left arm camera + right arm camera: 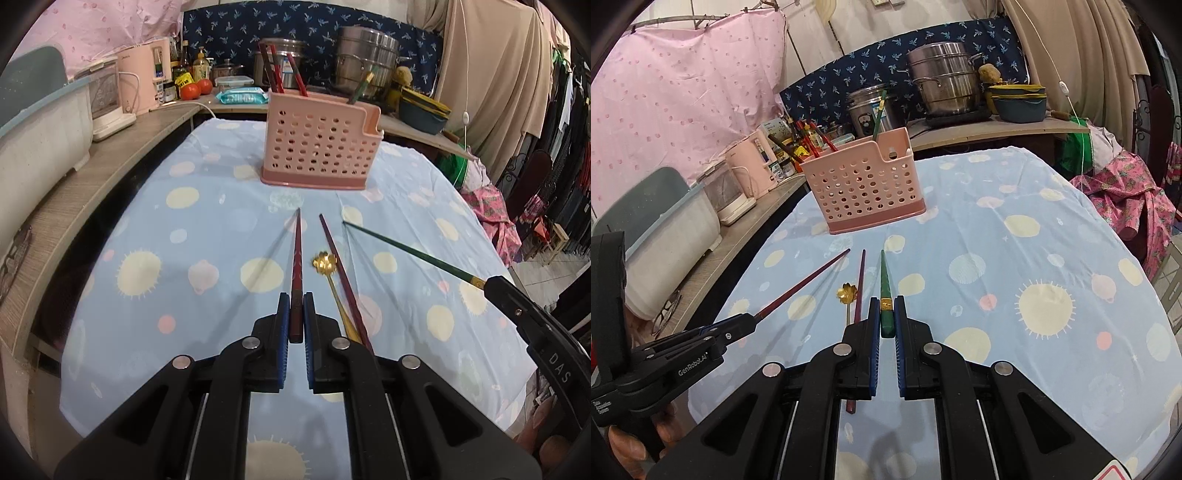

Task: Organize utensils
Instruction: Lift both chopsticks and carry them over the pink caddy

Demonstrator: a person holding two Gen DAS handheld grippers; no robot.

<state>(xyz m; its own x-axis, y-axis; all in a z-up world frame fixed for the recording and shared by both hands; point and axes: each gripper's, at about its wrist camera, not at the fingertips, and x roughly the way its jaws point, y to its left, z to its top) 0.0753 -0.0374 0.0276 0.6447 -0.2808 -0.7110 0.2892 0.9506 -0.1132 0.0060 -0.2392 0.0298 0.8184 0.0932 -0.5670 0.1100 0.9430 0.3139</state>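
Note:
My left gripper [296,301] is shut on a dark red chopstick [296,258], which points toward the pink perforated utensil holder [317,147] and hangs above the cloth. My right gripper [887,304] is shut on a green chopstick [885,273] with a gold band, also lifted off the table. On the cloth between them lie another dark red chopstick [341,275] and a gold flower-shaped spoon [327,264]. The holder [866,190] has several chopsticks standing in it. The right gripper [493,286] shows at the right of the left wrist view, the left gripper [748,321] at the left of the right wrist view.
The table wears a light blue cloth [207,236] with yellow and pink spots. A wooden counter [74,192] along the left carries a bin and pink appliances. Steel pots [942,85], bottles and tomatoes stand behind the holder. Clothes hang at the right.

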